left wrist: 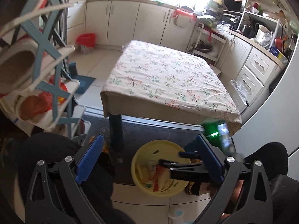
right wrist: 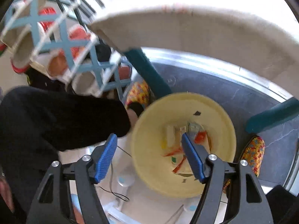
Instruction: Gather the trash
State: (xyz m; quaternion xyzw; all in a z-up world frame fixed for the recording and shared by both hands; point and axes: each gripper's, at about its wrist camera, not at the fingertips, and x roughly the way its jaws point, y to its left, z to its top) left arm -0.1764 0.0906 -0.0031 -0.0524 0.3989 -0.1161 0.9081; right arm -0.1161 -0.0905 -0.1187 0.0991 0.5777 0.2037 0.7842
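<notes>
Over on the far left stands a blue lattice shelf rack [left wrist: 46,56] stuffed with white tubs and red bags, and beyond it a small bin with a red liner [left wrist: 86,42] sits on the tiled floor near the cabinets. Moving right, a low table under a floral tablecloth [left wrist: 164,78] fills the middle of the kitchen, its teal leg [left wrist: 115,128] planted on a dark mat. Near us, the left gripper [left wrist: 149,162] hangs above the floor with its blue pads spread wide, nothing between them. Just below it a yellow bowl [left wrist: 142,156] rests on the floor at the table's near edge, holding the trash [right wrist: 186,145]: crumpled wrappers in white, orange and red. The right gripper [right wrist: 149,155] reaches into that bowl from the right, its jaws parted and empty, one blue pad down among the wrappers and the other outside the rim. Patterned slippers [right wrist: 254,153] show on either side of the bowl, and a green blurred object [left wrist: 214,132] sits to the right.
</notes>
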